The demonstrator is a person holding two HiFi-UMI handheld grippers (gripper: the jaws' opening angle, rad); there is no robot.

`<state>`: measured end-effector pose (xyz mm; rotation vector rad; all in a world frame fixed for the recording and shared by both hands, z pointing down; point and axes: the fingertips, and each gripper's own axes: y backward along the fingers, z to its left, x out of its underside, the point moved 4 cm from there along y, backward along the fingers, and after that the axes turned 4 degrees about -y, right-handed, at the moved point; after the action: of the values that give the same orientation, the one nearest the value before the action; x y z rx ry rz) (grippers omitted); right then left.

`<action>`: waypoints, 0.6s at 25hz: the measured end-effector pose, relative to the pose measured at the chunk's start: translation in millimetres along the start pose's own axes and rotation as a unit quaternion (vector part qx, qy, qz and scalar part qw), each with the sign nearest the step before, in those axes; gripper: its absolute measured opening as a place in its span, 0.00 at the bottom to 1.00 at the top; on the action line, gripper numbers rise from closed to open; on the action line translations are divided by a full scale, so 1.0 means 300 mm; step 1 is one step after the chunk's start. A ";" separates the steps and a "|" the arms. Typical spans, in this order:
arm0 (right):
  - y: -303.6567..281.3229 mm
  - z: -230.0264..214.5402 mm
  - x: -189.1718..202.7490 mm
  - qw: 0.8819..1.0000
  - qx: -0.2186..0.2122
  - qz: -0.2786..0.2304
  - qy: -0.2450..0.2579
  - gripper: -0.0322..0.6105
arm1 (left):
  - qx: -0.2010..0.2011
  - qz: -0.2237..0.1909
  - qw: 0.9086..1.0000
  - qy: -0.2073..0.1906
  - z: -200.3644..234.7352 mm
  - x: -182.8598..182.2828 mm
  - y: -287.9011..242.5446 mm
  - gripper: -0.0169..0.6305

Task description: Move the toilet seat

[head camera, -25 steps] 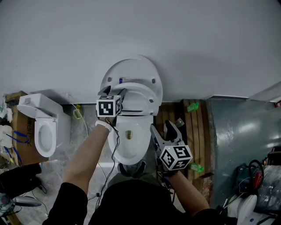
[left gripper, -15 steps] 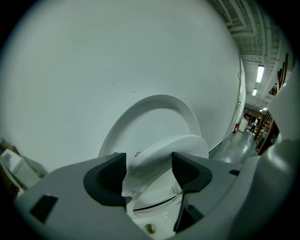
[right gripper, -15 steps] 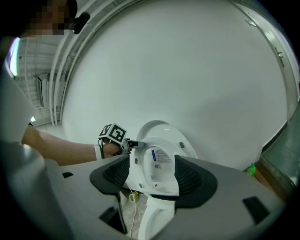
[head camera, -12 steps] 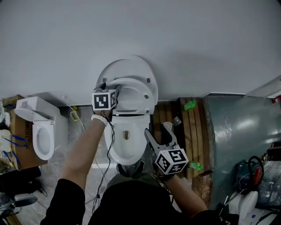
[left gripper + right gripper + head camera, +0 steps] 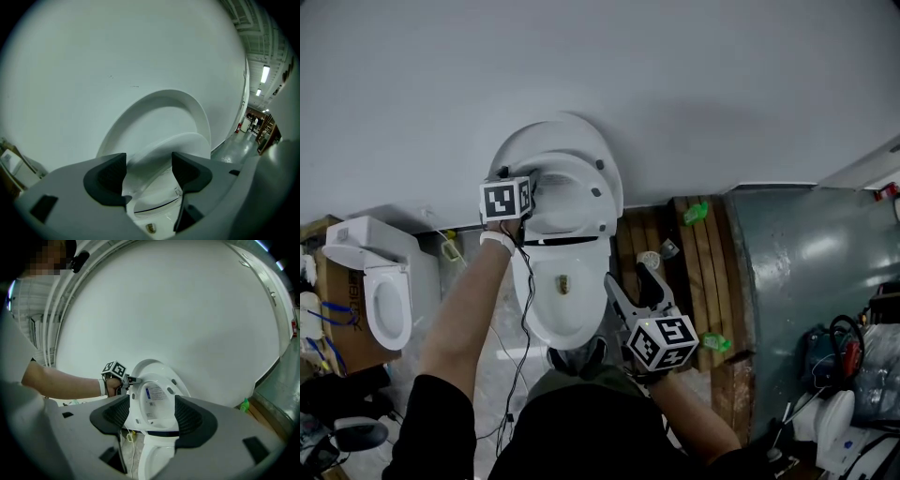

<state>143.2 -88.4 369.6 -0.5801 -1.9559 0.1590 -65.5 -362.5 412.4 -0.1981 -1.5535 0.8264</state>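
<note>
Head view from above: a white ceramic toilet (image 5: 546, 323) stands against a plain pale grey wall (image 5: 675, 84), its rounded white lid (image 5: 546, 141) upright against that wall. The white oval plastic toilet seat (image 5: 572, 199) is part-raised, tilted between the bowl and the lid; the right gripper view shows its underside (image 5: 154, 399), which bears a printed label and small bumpers. The left gripper (image 5: 536, 186) reaches to the seat's upper left edge, with its marker cube just behind. In the left gripper view its jaws stand wide (image 5: 149, 171), with the seat's rim (image 5: 183, 143) passing between them; no clamping shows, and the lid (image 5: 154, 108) rises behind. The right gripper (image 5: 630, 274) hangs in the air off the bowl's front right side, apart from the toilet; its jaws are wide with nothing between them (image 5: 151, 416), and past them appear the seat and the left gripper (image 5: 131, 379). A second white toilet (image 5: 370, 281) stands well to the left, brown wooden slats (image 5: 694, 272) lie on the floor to the right, and a small green object (image 5: 692, 214) rests on those slats near the wall
</note>
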 end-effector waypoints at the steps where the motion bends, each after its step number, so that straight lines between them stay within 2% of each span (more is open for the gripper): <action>1: 0.003 -0.005 0.003 1.000 0.002 0.001 -0.001 0.56 | -0.003 0.002 1.000 -0.003 0.001 -0.001 -0.005 0.51; 15: 0.001 -0.053 0.039 1.000 0.019 0.014 -0.018 0.56 | -0.016 0.008 1.000 -0.004 0.023 -0.027 -0.073 0.51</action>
<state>153.5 -85.0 386.2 -0.5836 -1.9765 0.2243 -62.9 -385.5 419.5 -0.2313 -1.5745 0.8173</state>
